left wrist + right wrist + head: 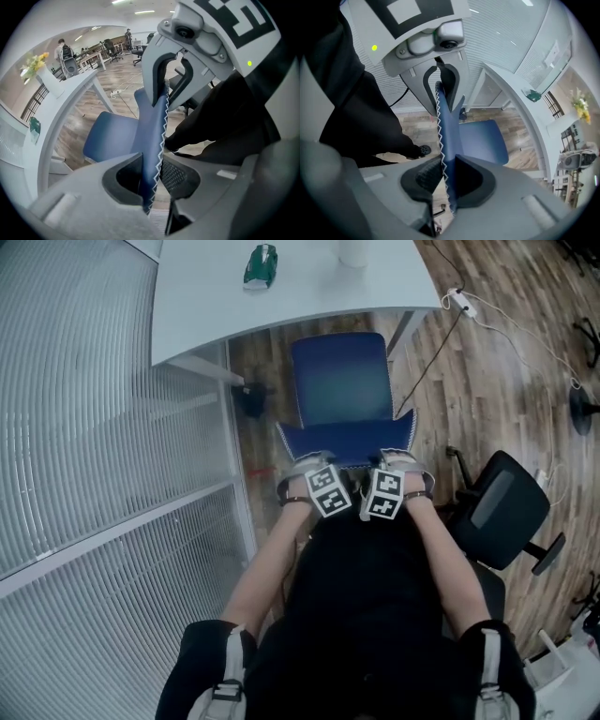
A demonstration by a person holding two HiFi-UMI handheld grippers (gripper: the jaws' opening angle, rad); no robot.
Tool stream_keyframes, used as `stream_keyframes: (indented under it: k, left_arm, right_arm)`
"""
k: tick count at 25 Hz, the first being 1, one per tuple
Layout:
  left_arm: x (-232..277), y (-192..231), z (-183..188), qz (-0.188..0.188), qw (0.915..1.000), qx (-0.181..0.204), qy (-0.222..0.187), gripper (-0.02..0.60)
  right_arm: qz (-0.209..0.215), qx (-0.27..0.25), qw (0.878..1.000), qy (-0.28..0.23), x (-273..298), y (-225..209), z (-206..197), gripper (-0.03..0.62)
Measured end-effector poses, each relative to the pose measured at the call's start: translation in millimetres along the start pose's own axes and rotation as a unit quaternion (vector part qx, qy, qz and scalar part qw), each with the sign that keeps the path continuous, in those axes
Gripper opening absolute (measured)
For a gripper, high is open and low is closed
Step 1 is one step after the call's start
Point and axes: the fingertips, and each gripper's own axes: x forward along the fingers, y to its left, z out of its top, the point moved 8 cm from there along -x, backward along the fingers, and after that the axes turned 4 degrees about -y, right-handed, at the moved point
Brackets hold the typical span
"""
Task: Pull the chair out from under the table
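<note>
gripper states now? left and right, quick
Left gripper: closed on the chair backrest.
Right gripper: closed on the same chair backrest.

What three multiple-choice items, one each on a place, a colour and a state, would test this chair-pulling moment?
1. Where does the green object lie?
A. on the white table
B. on the floor
C. on a seat

2. What colour is the chair in front of the person?
A. black
B. blue
C. grey

3. What is the left gripper closed on?
A. nothing
B. a cable
C. the chair's backrest

Answers:
1 A: the head view shows it on the tabletop.
2 B: its seat and back are both blue.
3 C: the left gripper view shows the backrest's stitched edge between the pads.
</note>
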Motion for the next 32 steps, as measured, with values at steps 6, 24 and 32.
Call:
stream_keyframes:
  k: [6,24,32]
  left_arm:
    - [-8.6,-15.8,5.3,-0.024,0.9995,-0.008,-0.018,0.098]
    - [-13.7,-54.9,10.8,-0.072,0.9966,-0.028,-0.030,0.107]
    - [-15.3,-63.9,17.6,-0.080,0.9958,-0.026,-0.036,0.110]
  right_arm:
    - [0.003,0.009,1.000,0.001,-13.7,12.8,-5.1,0.078]
    - [0.022,0.013,1.000,-0.004,-28.2,48.9,-19.6,0.081]
    - [0.028,0.014,0.999,-0.007,-34.4,54.3,-27.5,0.081]
